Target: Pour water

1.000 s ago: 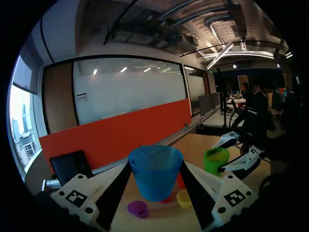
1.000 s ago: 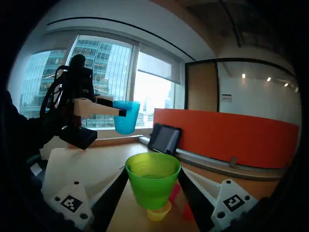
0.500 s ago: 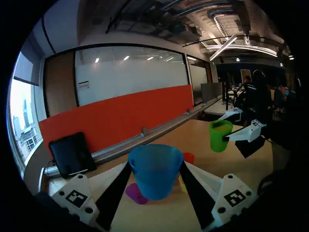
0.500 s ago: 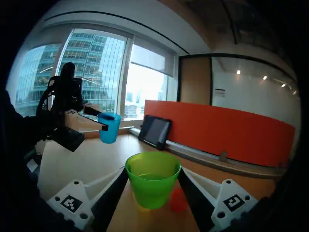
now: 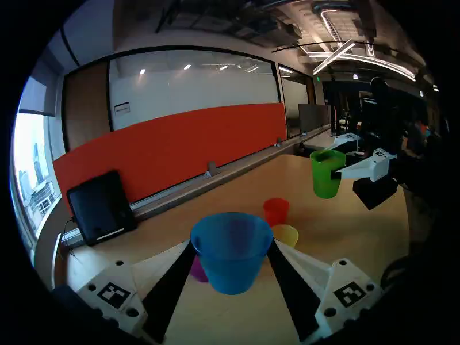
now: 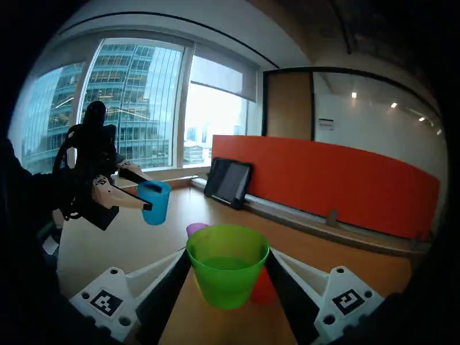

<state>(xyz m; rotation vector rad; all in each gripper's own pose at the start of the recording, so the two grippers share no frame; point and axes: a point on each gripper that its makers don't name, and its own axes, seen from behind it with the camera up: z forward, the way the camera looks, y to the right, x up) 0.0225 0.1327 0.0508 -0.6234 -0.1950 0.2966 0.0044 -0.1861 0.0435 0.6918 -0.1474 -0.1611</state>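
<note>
My left gripper (image 5: 231, 265) is shut on an upright blue cup (image 5: 232, 252), held above the wooden table (image 5: 345, 224). In the right gripper view the same blue cup (image 6: 154, 202) hangs at the left in that gripper (image 6: 146, 202). My right gripper (image 6: 227, 275) is shut on a green cup (image 6: 227, 264) with water in it, held upright. From the left gripper view the green cup (image 5: 326, 172) floats at the right, held by the right gripper (image 5: 336, 171).
On the table stand small red (image 5: 276, 210), yellow (image 5: 286, 234) and purple (image 5: 199, 270) cups, below the blue cup. A black tablet (image 5: 100, 207) leans against the orange divider (image 5: 172, 146). Large windows (image 6: 126, 115) lie to the left in the right gripper view.
Both cups have come down nearer the table. The views have tilted downward, so more tabletop and the small cups show. The blue cup sits lower in the right gripper view.
</note>
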